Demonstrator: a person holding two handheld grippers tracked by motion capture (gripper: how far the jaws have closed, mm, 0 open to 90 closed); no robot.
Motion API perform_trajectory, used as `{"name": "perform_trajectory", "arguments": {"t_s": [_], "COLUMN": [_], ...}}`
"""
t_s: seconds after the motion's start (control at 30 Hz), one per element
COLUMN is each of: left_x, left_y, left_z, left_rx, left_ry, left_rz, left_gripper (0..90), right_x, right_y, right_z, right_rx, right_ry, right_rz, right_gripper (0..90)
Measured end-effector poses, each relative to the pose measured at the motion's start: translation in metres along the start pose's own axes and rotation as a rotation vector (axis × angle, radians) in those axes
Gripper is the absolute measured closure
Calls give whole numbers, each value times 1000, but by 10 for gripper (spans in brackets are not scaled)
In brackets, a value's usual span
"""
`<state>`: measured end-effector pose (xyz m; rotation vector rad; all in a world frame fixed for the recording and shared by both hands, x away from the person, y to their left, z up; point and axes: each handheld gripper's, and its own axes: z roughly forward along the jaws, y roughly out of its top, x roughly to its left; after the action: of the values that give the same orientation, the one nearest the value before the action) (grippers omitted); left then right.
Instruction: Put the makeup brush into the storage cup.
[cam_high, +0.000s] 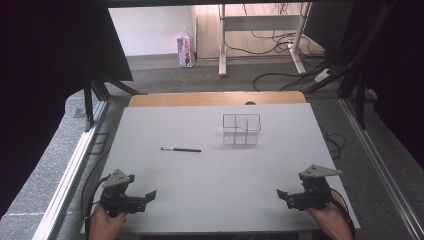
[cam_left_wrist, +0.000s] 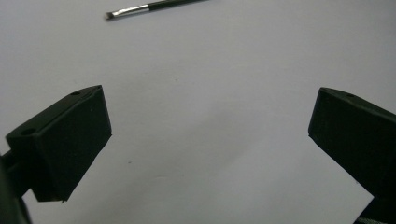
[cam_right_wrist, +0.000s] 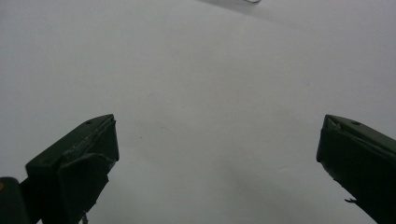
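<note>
Hands sit low at the near edge of the table (cam_high: 215, 200), one at each corner, both coming in from the bottom of the high view. Left hand (cam_high: 105, 220) grips the left gripper (cam_high: 148, 197) with its jaws pointing inward toward the middle of the table, grey plate on top. Right hand (cam_high: 327, 217) mirrors it, the right gripper (cam_high: 281, 195) aimed back toward the left one. The two are well apart. Both sets of jaws are spread wide with nothing between them, just bare tabletop in each gripper view.

Brush (cam_high: 180, 149) lies flat out in the middle, nearer the left gripper but well clear of it, bristle end pointing left. A wire rack (cam_high: 241, 129) stands upright farther back, to the brush's right.
</note>
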<state>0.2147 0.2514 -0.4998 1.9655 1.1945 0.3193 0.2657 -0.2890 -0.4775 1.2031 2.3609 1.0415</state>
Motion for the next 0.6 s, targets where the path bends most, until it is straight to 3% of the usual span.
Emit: {"name": "perform_trajectory", "arguments": {"t_s": [0.13,0.3,0.6], "left_x": [0,3,3], "left_y": [0,0,1], "left_z": [2,-2,1], "left_rx": [27,36,31], "left_ry": [25,34,32], "left_rz": [21,-17,-17], "left_gripper": [0,0,0], "right_x": [1,3,-1], "right_y": [0,0,0], "right_z": [1,1,1], "right_rx": [2,6,1], "right_ry": [6,8,23], "right_rz": [-5,-26,1], "right_gripper": [0,0,0]}}
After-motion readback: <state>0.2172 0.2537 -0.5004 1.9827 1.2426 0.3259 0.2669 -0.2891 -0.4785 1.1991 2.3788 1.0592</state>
